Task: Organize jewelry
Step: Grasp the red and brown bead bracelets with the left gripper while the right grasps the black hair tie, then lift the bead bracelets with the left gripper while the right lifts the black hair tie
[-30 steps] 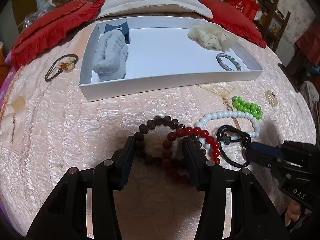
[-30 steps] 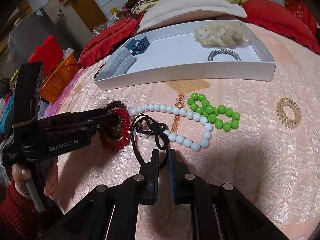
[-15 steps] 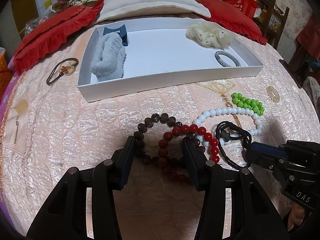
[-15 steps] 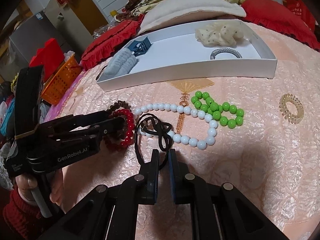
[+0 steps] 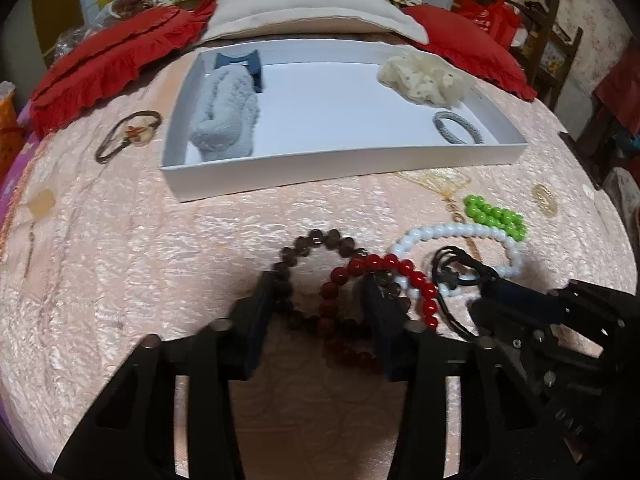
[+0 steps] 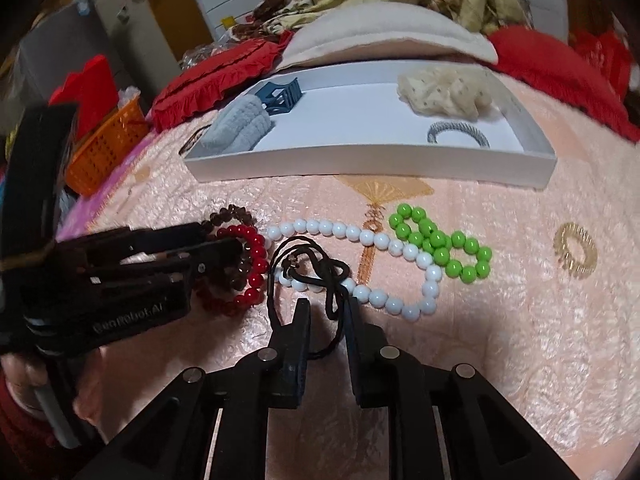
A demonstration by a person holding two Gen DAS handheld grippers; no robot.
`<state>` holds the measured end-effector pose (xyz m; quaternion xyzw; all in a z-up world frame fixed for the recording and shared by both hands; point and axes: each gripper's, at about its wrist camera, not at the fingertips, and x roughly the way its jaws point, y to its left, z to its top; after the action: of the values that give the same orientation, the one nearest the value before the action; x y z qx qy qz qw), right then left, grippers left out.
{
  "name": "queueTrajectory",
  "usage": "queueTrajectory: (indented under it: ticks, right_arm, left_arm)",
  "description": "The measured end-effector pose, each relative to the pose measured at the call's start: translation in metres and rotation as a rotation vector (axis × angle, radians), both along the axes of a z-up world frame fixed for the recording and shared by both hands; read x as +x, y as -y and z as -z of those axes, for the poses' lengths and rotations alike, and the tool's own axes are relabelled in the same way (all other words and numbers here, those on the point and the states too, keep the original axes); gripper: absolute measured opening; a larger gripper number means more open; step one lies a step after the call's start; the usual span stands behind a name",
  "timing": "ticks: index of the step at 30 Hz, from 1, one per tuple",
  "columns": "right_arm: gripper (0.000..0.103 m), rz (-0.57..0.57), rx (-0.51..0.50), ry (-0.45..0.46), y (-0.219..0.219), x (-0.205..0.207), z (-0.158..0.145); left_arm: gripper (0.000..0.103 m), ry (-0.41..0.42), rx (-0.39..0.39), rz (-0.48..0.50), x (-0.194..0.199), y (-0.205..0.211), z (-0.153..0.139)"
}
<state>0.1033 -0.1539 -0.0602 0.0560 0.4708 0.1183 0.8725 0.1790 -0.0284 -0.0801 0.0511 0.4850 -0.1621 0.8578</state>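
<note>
On the pink bedspread lie a brown bead bracelet (image 5: 316, 240), a red bead bracelet (image 5: 384, 266), a white bead necklace (image 6: 360, 240), a green bead bracelet (image 6: 440, 246) and a black cord (image 6: 308, 264). My left gripper (image 5: 320, 292) is open, its fingers astride the brown and red bracelets. My right gripper (image 6: 326, 312) is open around a strand of the black cord. The white tray (image 5: 320, 168) behind holds a blue fluffy band (image 5: 226, 120), a blue claw clip (image 5: 240, 62), a cream scrunchie (image 5: 424, 76) and a grey band (image 5: 458, 128).
A gold spiral hair tie (image 6: 574, 250) lies to the right. A brown hair tie with a charm (image 5: 130, 134) lies left of the tray. Red cushions (image 5: 112, 60) and a cream pillow (image 5: 304, 12) line the back. An orange basket (image 6: 106, 146) stands at the far left.
My right gripper has opened from shut and now stands around the black cord. My left gripper has stayed open over the brown and red bracelets, a little further forward.
</note>
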Motion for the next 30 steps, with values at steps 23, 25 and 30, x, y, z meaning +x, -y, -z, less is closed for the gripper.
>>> queueTrajectory:
  ticks: [23,25,30]
  right_arm:
    - [0.004,0.057,0.022,0.119,0.030,-0.031,-0.048]
    - [0.004,0.057,0.022,0.121,0.031,-0.036,-0.050]
    - [0.004,0.060,0.025,0.111,0.035,-0.046,-0.047]
  left_arm:
    - [0.017,0.045,-0.185,-0.045,-0.055,-0.030,-0.079]
    - [0.017,0.054,-0.184,-0.053,-0.060,-0.032,-0.081]
    - [0.017,-0.003,-0.196,-0.116,-0.056,-0.050,-0.067]
